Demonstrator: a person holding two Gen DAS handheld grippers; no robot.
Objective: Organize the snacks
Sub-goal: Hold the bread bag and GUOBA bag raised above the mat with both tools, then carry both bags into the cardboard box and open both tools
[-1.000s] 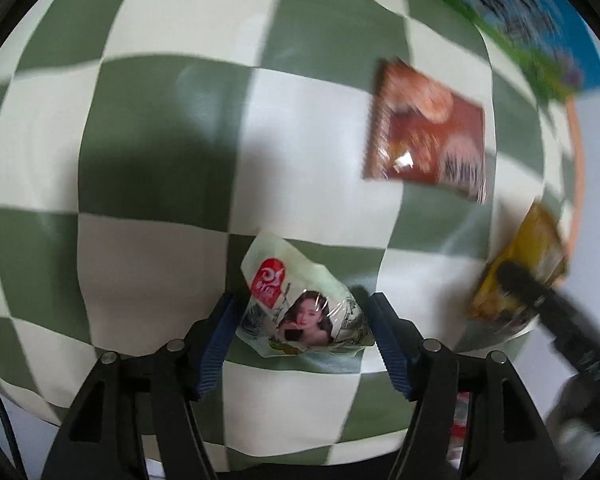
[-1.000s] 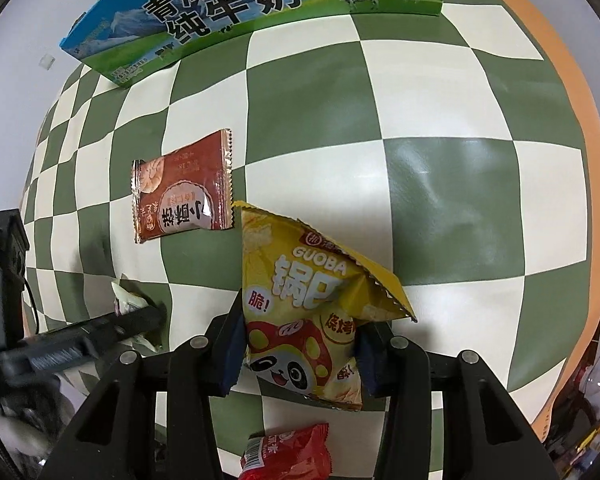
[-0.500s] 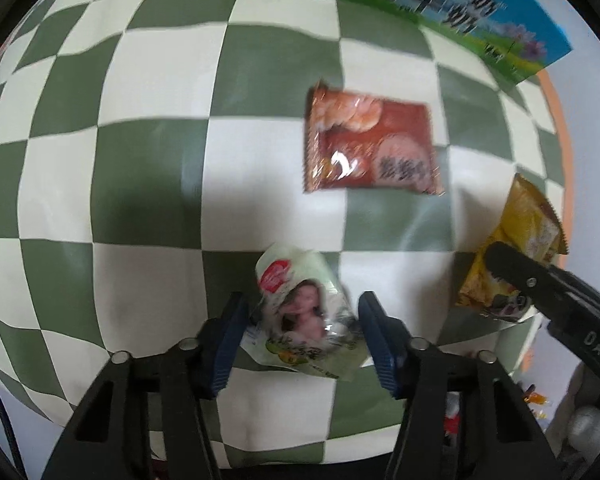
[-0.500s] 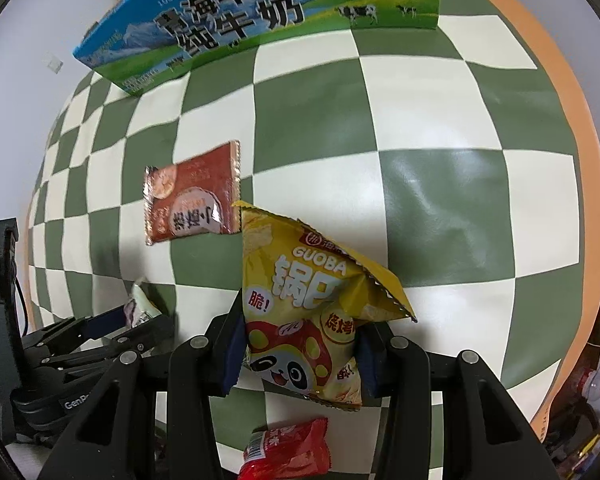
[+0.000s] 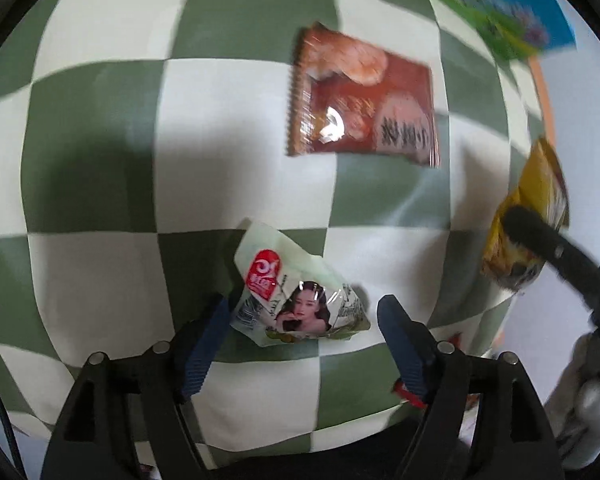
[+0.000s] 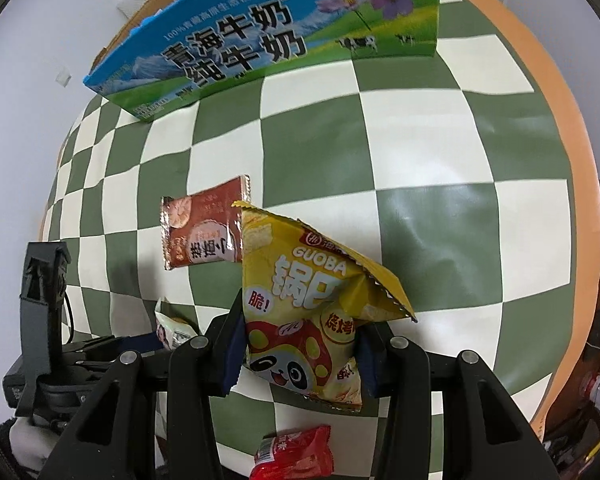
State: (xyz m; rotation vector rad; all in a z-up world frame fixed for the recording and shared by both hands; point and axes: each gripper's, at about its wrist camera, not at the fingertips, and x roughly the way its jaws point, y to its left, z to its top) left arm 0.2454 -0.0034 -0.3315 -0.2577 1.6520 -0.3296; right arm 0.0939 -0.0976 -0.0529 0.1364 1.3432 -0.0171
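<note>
My left gripper (image 5: 300, 320) stands around a pale green snack packet (image 5: 296, 292) with a woman's picture; its jaws are apart, with a gap on the right side of the packet. The packet also shows in the right wrist view (image 6: 171, 330). My right gripper (image 6: 300, 350) is shut on a yellow Guoba chip bag (image 6: 308, 304) and holds it above the checkered table; the bag also shows in the left wrist view (image 5: 528, 224). A brown snack packet (image 5: 364, 96) lies flat on the table beyond both grippers, and shows in the right wrist view (image 6: 204, 228).
A blue and green milk carton box (image 6: 268, 36) stands open at the far side of the green and white checkered tablecloth (image 6: 420, 140). A red snack packet (image 6: 296, 456) lies near the front edge under my right gripper. The table's orange rim (image 6: 580, 200) runs along the right.
My left gripper's jaws have spread wider around the pale green packet, and its view has swung with blur. My right gripper has moved with the yellow bag toward the milk box.
</note>
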